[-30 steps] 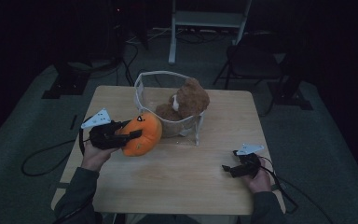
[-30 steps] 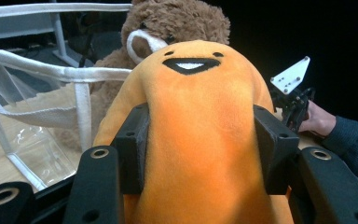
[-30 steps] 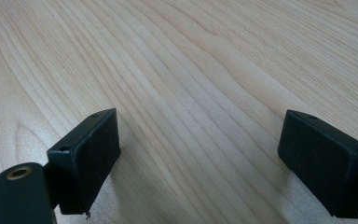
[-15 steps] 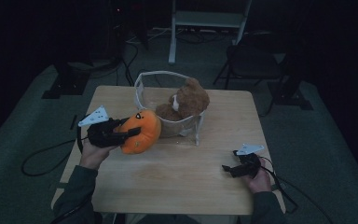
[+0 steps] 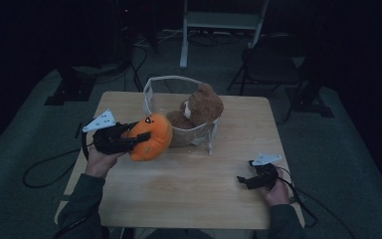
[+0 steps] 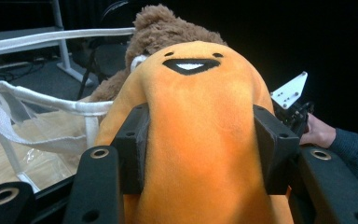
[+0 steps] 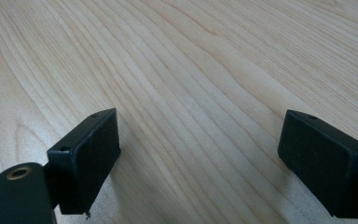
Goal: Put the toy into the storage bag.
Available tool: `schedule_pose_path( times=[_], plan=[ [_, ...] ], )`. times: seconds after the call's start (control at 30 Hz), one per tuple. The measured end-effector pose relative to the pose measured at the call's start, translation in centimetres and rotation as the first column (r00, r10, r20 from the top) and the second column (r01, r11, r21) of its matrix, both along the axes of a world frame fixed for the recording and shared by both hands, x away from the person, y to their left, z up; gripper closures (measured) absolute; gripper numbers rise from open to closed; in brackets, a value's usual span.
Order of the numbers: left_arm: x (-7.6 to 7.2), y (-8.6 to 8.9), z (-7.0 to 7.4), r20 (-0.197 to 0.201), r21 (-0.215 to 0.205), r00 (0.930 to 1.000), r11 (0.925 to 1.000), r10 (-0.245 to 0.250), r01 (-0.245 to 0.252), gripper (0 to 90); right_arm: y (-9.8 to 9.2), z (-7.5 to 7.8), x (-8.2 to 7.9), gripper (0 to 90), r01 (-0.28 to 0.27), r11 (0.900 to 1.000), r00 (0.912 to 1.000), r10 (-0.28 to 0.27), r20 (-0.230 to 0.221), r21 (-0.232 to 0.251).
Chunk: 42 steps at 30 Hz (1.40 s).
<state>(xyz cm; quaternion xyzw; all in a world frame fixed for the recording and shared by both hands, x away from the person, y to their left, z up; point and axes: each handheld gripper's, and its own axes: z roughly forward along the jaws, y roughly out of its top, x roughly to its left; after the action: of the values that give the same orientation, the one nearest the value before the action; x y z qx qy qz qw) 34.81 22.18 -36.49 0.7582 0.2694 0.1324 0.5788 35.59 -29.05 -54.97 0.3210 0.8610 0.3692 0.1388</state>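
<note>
The left tongs [image 5: 135, 141] are clamping an orange plush toy [image 5: 151, 137] just beside the mesh basket [image 5: 155, 83] holding a teddy bear [image 5: 201, 105]. The right tongs [image 7: 200, 158] are resting apart on the bare table [image 5: 189, 189]. No legible writing is showing.

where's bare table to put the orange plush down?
Widest bare wood: the table front, between the left claw clamping the orange plush and the open right claw. Also the far right strip beside the mesh basket. Crowded: far middle, where the brown teddy sits in the basket.
</note>
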Motion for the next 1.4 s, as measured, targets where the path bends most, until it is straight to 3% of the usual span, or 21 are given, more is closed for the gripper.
schedule_pose_path(
  times=[1.4],
  plan=[
    [1.0,-0.7,3.6,0.072,-0.041,0.9973,0.9991,0.009,-0.006,47.7,0.0,0.0,0.0,11.9,0.0,1.0,1.0,0.0,0.0,0.0]
  ],
)
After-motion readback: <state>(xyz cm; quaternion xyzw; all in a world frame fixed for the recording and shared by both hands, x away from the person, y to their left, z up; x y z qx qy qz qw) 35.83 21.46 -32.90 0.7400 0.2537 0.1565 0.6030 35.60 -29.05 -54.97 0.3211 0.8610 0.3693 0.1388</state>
